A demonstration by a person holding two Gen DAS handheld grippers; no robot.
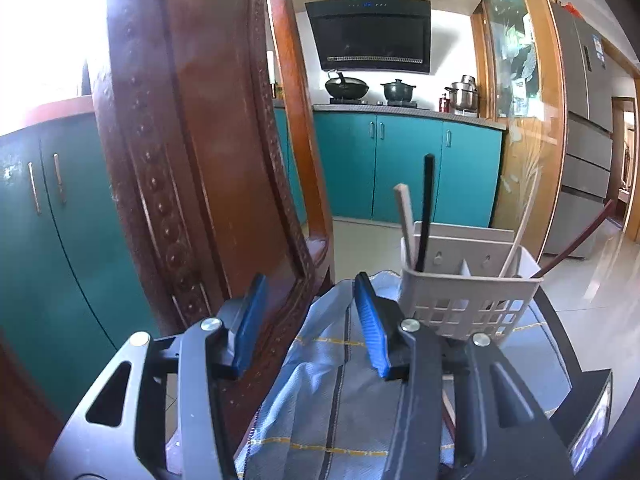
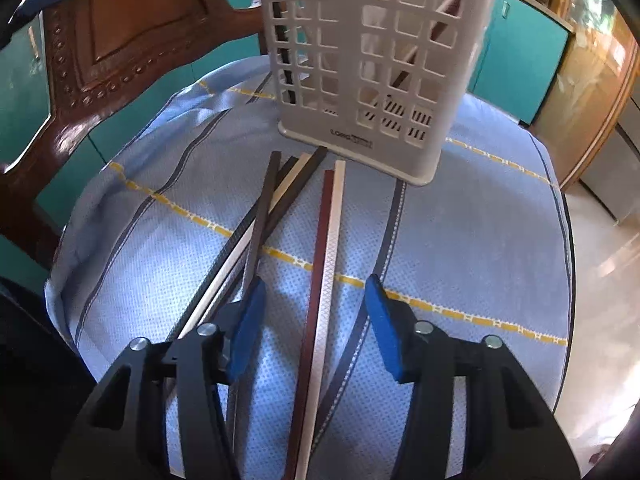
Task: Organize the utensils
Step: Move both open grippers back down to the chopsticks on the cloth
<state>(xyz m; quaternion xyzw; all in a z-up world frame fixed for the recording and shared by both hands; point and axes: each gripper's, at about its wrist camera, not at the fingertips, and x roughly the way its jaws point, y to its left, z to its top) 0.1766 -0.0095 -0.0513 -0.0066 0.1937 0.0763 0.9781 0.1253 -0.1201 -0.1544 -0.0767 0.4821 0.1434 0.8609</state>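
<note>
- Table [image 2: 500,216]: round, lying under a blue cloth [image 2: 180,240] with yellow and dark stripes; the cloth is bunching into folds toward the left edge.
- Basket [image 2: 372,64]: pale, latticed, standing upright on the cloth near the far edge; a divider is splitting it into compartments.
- In the basket: a black chopstick [image 1: 427,208] and a beige one [image 1: 405,220] are leaning in the left compartment; a pale one [image 1: 520,232] and a dark red one [image 1: 576,240] are slanting out over the right rim.
- Loose chopsticks [image 2: 276,204]: a crossed bundle of dark and cream sticks is lying in front of the basket, toward the near edge; beside it a red stick [image 2: 316,272] and a white stick [image 2: 330,264] are lying side by side, touching.
- Right gripper [image 2: 316,320]: jaws standing apart, pointing down over the red and white pair; the pair is passing between the pads, which are not pressing on it.
- Left gripper [image 1: 312,316]: jaws spread, holding nothing, hovering above the left edge.
- Chair [image 1: 192,160]: carved wooden back rising just beside the left edge, crowding that side.
- Room: teal cabinets [image 1: 400,168], stove with pots, hood [image 1: 372,32]; tiled floor [image 1: 592,300] lying open beyond the right edge.
</note>
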